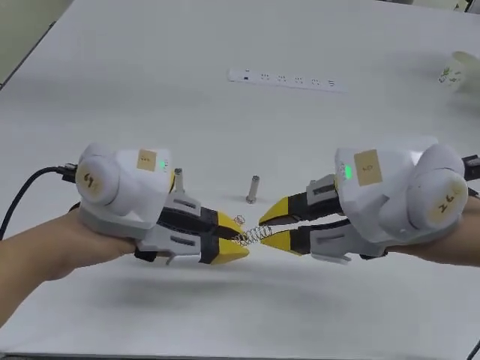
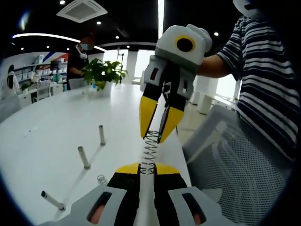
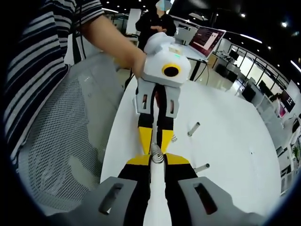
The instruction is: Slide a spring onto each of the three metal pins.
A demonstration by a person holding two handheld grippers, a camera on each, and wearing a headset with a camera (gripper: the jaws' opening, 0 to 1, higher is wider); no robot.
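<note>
Left hand-held gripper (image 1: pixel 241 240) and right hand-held gripper (image 1: pixel 265 229) each pinch one end of spring (image 1: pixel 253 235). Upright pin (image 1: pixel 253 189) at spring's 12 o'clock on bench (image 1: pixel 225 127).

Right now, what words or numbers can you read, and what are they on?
No text reads for certain.
The tan sticker on the white left gripper: too blurred.
The matching sticker on the right gripper: too blurred.
The round end caps: yellowish marks, blurred.
The pale cup: green print, too small.
The long white power strip: nothing readable.
</note>
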